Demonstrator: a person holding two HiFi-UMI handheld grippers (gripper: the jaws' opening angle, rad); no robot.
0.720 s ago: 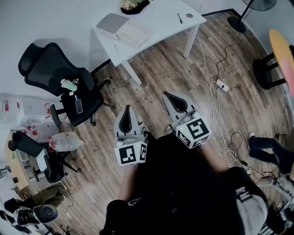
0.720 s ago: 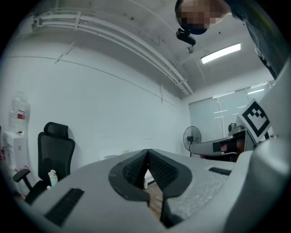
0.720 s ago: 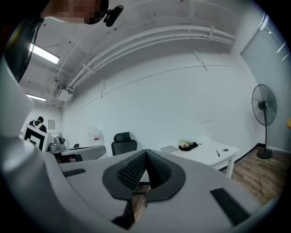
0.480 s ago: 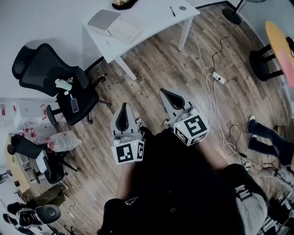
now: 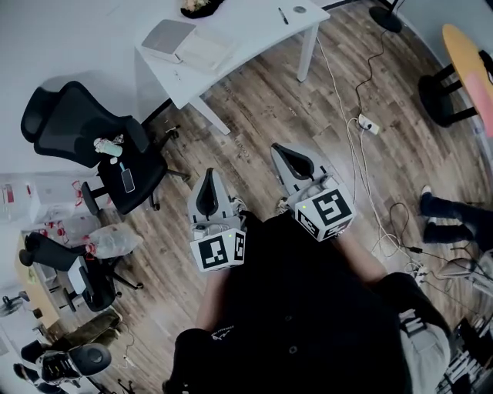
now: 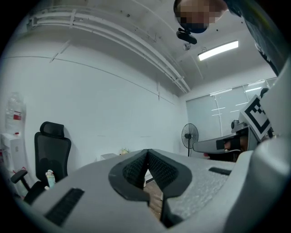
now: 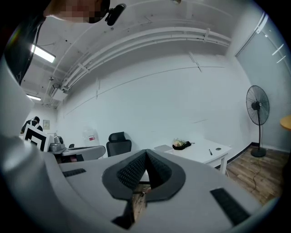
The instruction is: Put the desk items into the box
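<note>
We see the desk (image 5: 254,31) at top centre, w/ a pen (image 5: 283,15) on its right end. Chair (image 5: 85,127) sits upper left, phone (image 5: 129,180) on its seat. Power strip (image 5: 368,125) lies on the floor, right of centre, below the desk.

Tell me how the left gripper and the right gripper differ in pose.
The left gripper points nearly straight ahead; the right gripper is angled toward the left. The right gripper reaches farther forward than the left gripper. Both are over the wooden floor, fingers shut on nothing.
</note>
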